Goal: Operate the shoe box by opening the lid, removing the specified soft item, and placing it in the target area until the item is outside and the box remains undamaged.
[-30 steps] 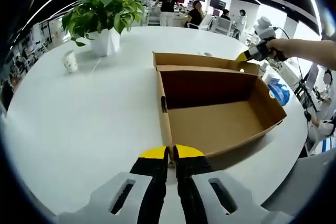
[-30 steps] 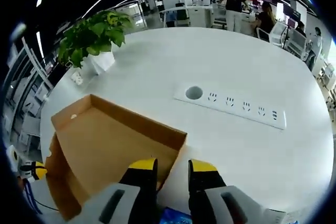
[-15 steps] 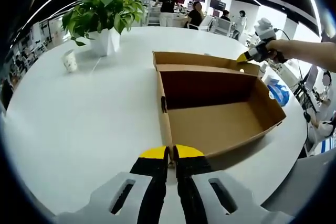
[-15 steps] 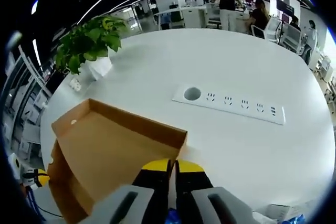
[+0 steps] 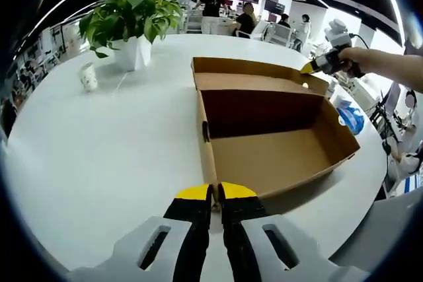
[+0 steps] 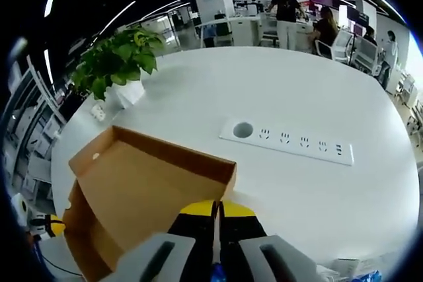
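Left gripper (image 5: 215, 193) clamps the shoe box (image 5: 277, 153) wall; right gripper (image 6: 215, 208) clamps its lid (image 6: 142, 186).

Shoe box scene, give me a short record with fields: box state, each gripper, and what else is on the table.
box: shoe box, lid open, inside looks empty
left gripper: jaws shut on the box's near wall
right gripper: jaws shut on the lid's edge
table: white, round
other items: potted plant, paper cup, power strip
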